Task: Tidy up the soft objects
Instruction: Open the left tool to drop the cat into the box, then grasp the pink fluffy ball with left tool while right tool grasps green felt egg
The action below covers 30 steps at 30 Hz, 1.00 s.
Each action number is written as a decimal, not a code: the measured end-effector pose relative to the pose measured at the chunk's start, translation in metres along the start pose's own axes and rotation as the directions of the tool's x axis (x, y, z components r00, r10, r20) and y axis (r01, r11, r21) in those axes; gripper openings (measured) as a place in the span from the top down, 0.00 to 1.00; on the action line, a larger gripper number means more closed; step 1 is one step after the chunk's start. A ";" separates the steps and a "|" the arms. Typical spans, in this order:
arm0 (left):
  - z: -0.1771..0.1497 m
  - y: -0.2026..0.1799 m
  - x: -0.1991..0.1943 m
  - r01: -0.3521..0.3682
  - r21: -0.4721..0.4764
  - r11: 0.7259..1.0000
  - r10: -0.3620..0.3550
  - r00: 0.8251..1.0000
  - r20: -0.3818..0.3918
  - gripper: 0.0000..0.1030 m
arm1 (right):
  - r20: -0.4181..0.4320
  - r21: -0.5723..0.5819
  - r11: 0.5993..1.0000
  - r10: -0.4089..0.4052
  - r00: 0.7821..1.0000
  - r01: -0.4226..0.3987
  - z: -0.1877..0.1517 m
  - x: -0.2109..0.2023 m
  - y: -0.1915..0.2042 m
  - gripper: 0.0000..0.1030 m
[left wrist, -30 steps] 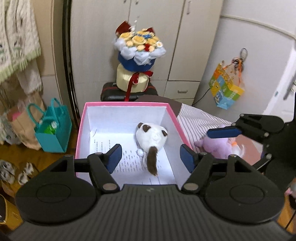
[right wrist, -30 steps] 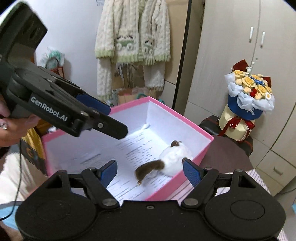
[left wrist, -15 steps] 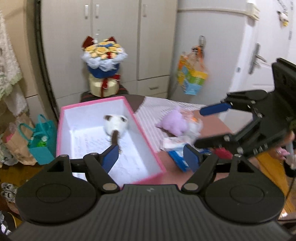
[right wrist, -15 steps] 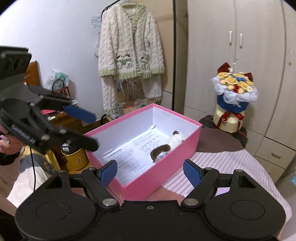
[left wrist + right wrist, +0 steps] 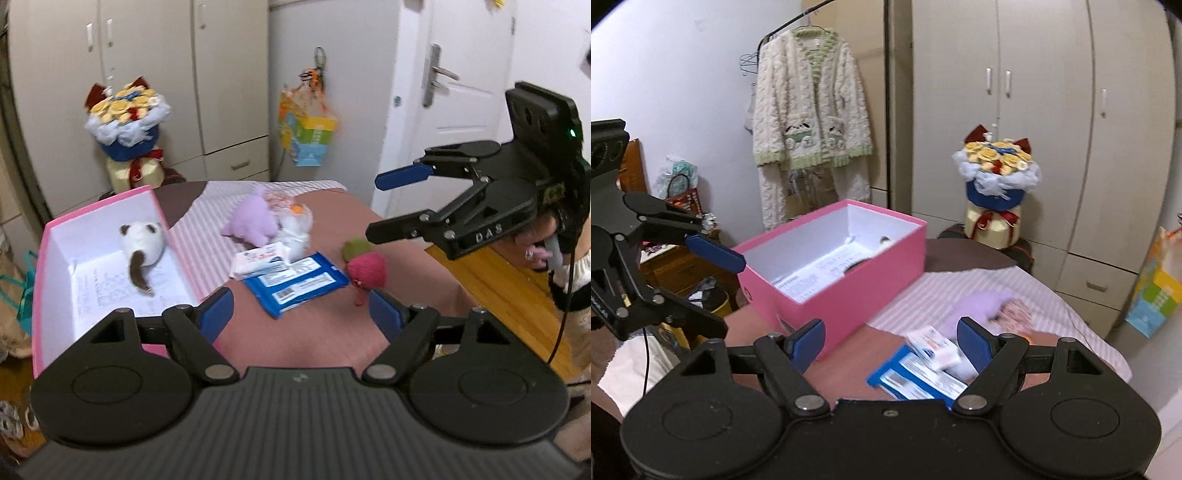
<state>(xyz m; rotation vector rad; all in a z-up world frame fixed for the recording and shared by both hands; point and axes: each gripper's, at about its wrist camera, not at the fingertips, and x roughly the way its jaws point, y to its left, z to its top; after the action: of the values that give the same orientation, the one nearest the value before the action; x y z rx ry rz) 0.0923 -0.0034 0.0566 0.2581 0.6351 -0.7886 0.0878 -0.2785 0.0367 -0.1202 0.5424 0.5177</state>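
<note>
A pink box [image 5: 40,258] stands open at the table's left with a white-and-brown plush [image 5: 142,243] lying inside. To its right lie a purple plush [image 5: 251,221], a white plush [image 5: 295,225] and a red plush with a green top [image 5: 367,269]. My left gripper [image 5: 301,310] hovers over the table in front of them, its jaws opening with nothing between them. My right gripper [image 5: 373,206] hangs open and empty above the table's right edge. In the right wrist view the right gripper [image 5: 890,339] looks past the pink box [image 5: 849,273] and the purple plush [image 5: 979,306].
A blue packet [image 5: 295,282] and a white wipes pack [image 5: 258,260] lie among the toys. A bouquet [image 5: 127,122] stands behind the table, a colourful bag [image 5: 306,133] hangs on the wall, and a cardigan [image 5: 809,107] hangs at the left.
Both grippers have drawn back from over the box and swung right toward the toys on the table. The left jaws stand wider. The white-and-brown plush stays in the box.
</note>
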 end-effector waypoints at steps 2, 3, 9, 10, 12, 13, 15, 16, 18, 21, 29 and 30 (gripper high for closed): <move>-0.003 -0.011 0.008 -0.005 0.024 1.000 0.005 1.000 0.003 0.23 | -0.006 0.001 1.000 -0.026 1.000 0.026 -0.008 -0.004 -0.005 0.20; -0.004 -0.015 0.012 -0.001 0.030 1.000 0.001 1.000 -0.002 0.23 | -0.012 -0.001 0.999 -0.035 0.999 0.035 -0.012 -0.005 -0.008 0.20; -0.009 -0.036 0.043 0.037 0.066 0.997 -0.035 0.999 -0.037 0.24 | -0.060 -0.013 0.998 -0.070 0.996 0.069 -0.033 -0.009 -0.020 0.24; -0.009 -0.038 0.048 0.044 0.069 0.997 -0.041 0.998 -0.042 0.24 | -0.057 -0.018 0.997 -0.078 0.995 0.077 -0.036 -0.010 -0.021 0.27; -0.011 -0.042 0.058 0.063 0.070 0.995 -0.060 0.997 -0.049 0.24 | -0.054 -0.027 0.997 -0.079 0.995 0.078 -0.043 -0.013 -0.020 0.29; -0.011 -0.044 0.063 0.074 0.072 0.995 -0.071 0.996 -0.049 0.24 | -0.052 -0.026 0.996 -0.081 0.995 0.080 -0.046 -0.013 -0.021 0.30; -0.011 -0.049 0.074 0.088 0.082 0.993 -0.085 0.996 -0.040 0.24 | -0.057 -0.019 0.997 -0.081 0.995 0.080 -0.051 -0.013 -0.023 0.30; -0.012 -0.052 0.078 0.091 0.088 0.992 -0.089 0.996 -0.032 0.24 | -0.061 -0.013 0.997 -0.078 0.995 0.078 -0.054 -0.012 -0.026 0.30; -0.014 -0.055 0.087 0.092 0.074 0.993 -0.091 0.996 -0.017 0.25 | -0.075 0.018 0.997 -0.075 0.994 0.076 -0.060 -0.007 -0.034 0.30; -0.015 -0.056 0.096 0.120 0.022 0.993 -0.120 0.993 -0.003 0.25 | -0.072 0.055 0.993 -0.100 0.992 0.104 -0.070 -0.001 -0.048 0.30; -0.020 -0.064 0.126 0.172 -0.013 0.985 -0.170 0.982 0.085 0.26 | -0.055 0.158 0.985 -0.067 0.996 0.075 -0.099 0.025 -0.089 0.32; -0.021 -0.066 0.130 0.171 -0.012 0.985 -0.169 0.981 0.098 0.26 | -0.041 0.169 0.983 -0.070 0.997 0.076 -0.102 0.029 -0.094 0.33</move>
<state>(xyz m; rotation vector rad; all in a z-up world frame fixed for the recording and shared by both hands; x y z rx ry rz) 0.1044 -0.1149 -0.0391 0.1467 0.5784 -0.9530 0.1089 -0.3719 -0.0683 0.0145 0.6118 0.3962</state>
